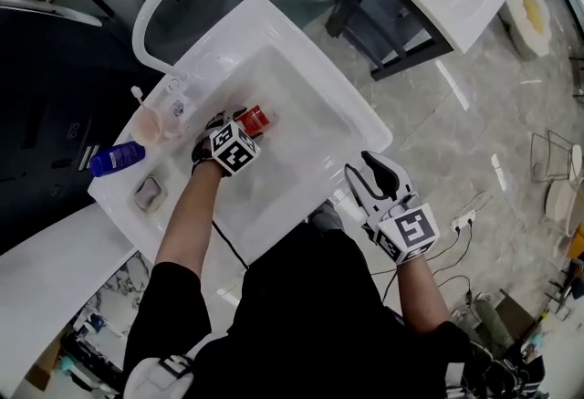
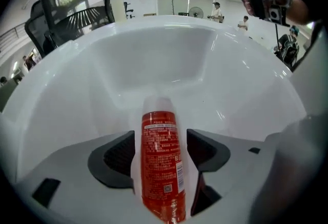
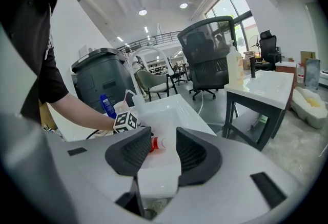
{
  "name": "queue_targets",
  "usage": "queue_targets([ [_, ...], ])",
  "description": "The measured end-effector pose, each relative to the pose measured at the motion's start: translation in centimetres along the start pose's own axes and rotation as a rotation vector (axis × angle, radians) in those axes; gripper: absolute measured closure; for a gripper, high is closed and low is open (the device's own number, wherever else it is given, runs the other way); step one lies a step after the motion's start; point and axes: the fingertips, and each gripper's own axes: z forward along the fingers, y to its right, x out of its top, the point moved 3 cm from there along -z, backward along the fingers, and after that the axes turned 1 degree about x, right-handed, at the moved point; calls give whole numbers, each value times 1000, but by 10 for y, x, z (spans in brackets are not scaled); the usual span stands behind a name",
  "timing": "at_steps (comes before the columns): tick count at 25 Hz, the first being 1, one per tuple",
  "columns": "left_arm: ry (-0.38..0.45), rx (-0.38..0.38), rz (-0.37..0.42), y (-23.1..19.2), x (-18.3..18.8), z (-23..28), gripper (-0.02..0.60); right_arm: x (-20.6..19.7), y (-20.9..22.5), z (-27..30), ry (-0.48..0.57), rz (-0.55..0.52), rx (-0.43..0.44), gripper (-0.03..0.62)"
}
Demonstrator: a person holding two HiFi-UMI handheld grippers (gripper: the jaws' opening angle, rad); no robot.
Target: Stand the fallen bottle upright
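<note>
In the white basin, the red bottle is lying on its side. The left gripper is pointing down over it, its fingers standing wide apart on either side of the bottle without pressing it. The right gripper is hovering just outside the basin's rim, its fingers partly open and holding nothing.

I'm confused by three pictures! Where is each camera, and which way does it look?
Head view: on the person's head, looking steeply down at the basin; both forearms, left gripper and right gripper show.
Left gripper view: on the left gripper, looking into the basin; its open jaws straddle the red bottle.
Right gripper view: on the right gripper, facing the basin; its open jaws and the left arm show.
All three show the bottle.
</note>
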Motion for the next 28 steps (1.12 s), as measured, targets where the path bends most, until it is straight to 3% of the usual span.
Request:
queue_targets([
  [9,-83,-86,-10,-2,-3,27,258,-14,4,-3,-23,70,-39,431],
  [15,-126,-103,41,-1,-4,39,255,-11,11,-11,-21,69,-67,436],
  [21,-167,-161,40,0,-7,47,253,-21,17,-22,-40,64,-96,437],
  [28,-208,-117,44,1,-6,50,252,-24,14,-22,-41,76,-98,441],
])
